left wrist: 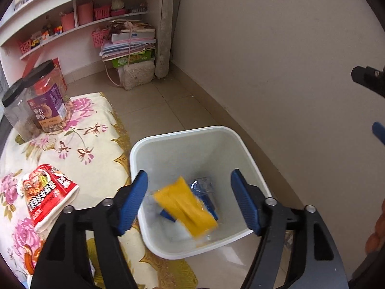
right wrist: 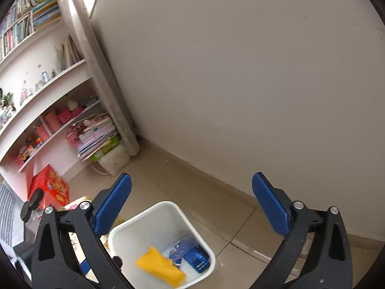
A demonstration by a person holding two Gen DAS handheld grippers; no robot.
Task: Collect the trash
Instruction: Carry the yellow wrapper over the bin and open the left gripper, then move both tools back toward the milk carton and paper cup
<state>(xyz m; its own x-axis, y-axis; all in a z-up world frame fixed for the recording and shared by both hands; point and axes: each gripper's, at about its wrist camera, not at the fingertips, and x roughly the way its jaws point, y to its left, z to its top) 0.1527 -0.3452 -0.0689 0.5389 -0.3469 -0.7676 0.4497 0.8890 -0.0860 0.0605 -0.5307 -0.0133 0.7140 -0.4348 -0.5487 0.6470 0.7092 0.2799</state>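
A yellow wrapper (left wrist: 186, 207) shows blurred at the lower centre of the left wrist view, over the mouth of the white bin (left wrist: 144, 144), with a blue packet (left wrist: 204, 192) lying beneath it on the bin floor. The left gripper (left wrist: 190, 202) hangs above the bin with its fingers spread wide and nothing between them. The right gripper (right wrist: 190, 207) hangs higher, its fingers likewise apart and empty; the bin sits at the bottom centre of its frame. On the floral cloth (left wrist: 96, 125) at lower left of the left wrist view lies a red snack bag (left wrist: 48, 192), probably the next piece of trash. It looks light, thin and crinkly, likely slippery film, so a pinch across one flat edge should serve best. Two black-lidded jars (left wrist: 43, 101) stand at upper left.
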